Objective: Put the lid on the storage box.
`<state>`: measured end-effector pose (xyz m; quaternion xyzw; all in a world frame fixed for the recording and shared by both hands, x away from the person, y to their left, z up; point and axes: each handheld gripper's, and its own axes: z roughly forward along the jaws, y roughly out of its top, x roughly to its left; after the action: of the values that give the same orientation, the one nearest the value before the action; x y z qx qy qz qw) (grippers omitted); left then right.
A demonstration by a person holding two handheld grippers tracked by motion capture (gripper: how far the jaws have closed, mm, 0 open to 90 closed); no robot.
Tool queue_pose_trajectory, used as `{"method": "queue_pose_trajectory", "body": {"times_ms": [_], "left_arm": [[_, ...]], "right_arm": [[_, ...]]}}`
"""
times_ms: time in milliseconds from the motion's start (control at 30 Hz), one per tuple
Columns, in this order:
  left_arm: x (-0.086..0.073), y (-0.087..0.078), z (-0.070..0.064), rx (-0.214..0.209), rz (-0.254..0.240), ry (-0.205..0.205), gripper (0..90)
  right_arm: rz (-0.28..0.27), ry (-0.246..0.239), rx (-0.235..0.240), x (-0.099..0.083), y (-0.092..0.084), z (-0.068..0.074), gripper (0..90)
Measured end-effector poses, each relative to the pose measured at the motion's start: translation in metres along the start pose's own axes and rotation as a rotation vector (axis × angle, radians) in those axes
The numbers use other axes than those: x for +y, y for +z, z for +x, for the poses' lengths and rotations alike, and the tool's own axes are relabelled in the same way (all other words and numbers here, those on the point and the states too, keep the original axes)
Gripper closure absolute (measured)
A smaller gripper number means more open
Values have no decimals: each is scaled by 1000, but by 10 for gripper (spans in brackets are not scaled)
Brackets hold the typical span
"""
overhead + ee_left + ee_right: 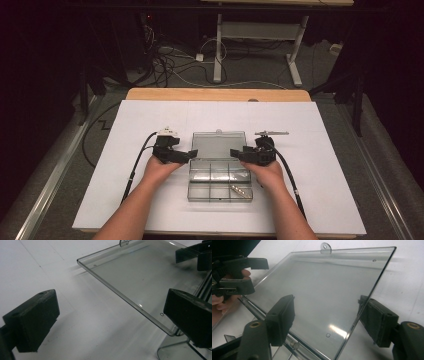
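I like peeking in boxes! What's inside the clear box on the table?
The clear box lies open, with its lid flat behind it. One front compartment holds a small pale piece. The other compartments look bare, though glare hides some of the middle row.

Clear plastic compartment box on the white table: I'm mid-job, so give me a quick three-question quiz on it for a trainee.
1. True or false: the lid of the clear plastic compartment box is shut.
2. In which compartment do the small metal parts lie?
3. What sits between the jaws of the right gripper? A) the lid's side edge B) nothing C) the small metal parts

Key:
1. False: the lid is swung open behind the tray.
2. The front right compartment, as seen in the high view.
3. A: the jaws straddle the lid's side edge.
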<state>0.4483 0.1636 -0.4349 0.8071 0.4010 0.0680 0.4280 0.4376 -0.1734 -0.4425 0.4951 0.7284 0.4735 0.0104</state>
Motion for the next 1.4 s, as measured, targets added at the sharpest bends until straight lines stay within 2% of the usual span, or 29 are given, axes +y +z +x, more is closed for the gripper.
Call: {"method": "queue_pose_trajectory", "body": {"times_ms": [133,233,367,533,700,1100,1400], "left_arm": [[1,-3,-1,2,-9,7,4],[3,-5,-3,-3,-13,22,43],[5,-4,-3,-42,-7,18,74],[8,-3,-8,-71,-12,41,169],[10,-2,-14,-94,-24,75,309],[16,-8,-23,-39,-64,131,453],[29,-10,-28,-3,-72,168,538]], "right_arm": [[-28,-39,-26,1,-4,3,380],[-48,-64,-41,2,-7,5,415],[-82,-99,-61,2,-10,7,463],[-106,-124,-85,2,-13,9,500],[-117,-131,-98,2,-15,9,527],[-150,-167,-119,0,-24,11,611],[-174,-195,-134,-1,-32,13,652]]}}
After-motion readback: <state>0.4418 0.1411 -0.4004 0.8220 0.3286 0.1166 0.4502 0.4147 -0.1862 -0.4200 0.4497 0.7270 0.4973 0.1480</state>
